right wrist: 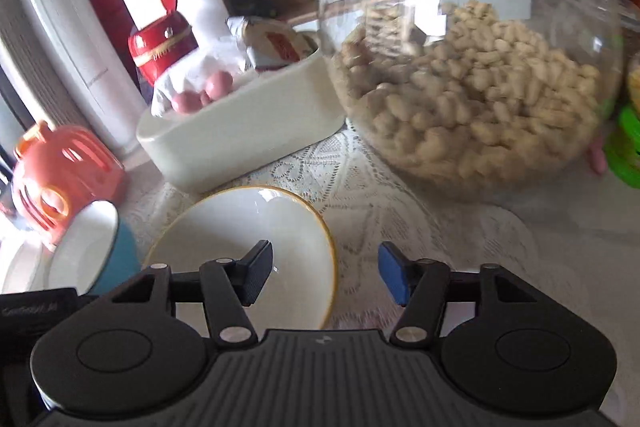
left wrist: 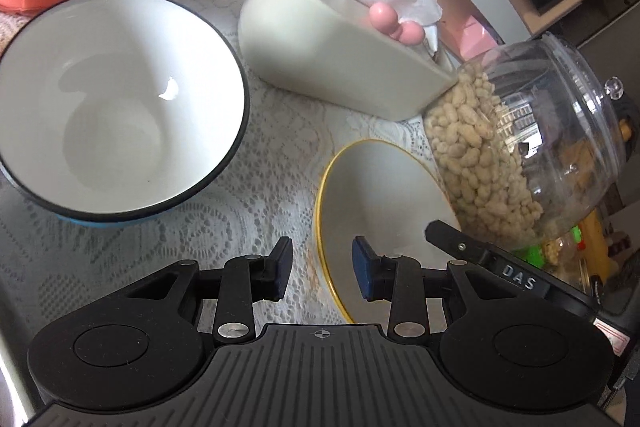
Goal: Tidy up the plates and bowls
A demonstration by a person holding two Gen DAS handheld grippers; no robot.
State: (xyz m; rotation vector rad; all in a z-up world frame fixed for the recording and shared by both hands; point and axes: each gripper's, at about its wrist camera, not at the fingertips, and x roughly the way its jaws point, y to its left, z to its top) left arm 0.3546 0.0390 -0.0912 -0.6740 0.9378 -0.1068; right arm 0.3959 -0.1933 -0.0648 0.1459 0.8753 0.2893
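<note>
Left wrist view showed the left hand-held gripper [left wrist: 322, 269] partly spread, nothing between its pads, hovering just over the near rim of the yellow-rimmed plate [left wrist: 380, 203]. Black-rimmed bowl [left wrist: 116, 107], blue outside, sat to the plate's left on the lace-covered counter [left wrist: 256, 195]. In the right wrist view the right hand-held gripper [right wrist: 326, 273] also stood apart and empty, with the plate's right rim roughly between its fingers but not touched. Beyond lay the cream oval dish [left wrist: 320, 55] holding tissue, and a clear jar of peanuts [right wrist: 472, 83] just beside the plate. Likely step: grab the plate by its rim. Best done by straddling the rim with one pad inside and one under, closing squarely, then lifting level away from the jar so nothing clipped it.
</note>
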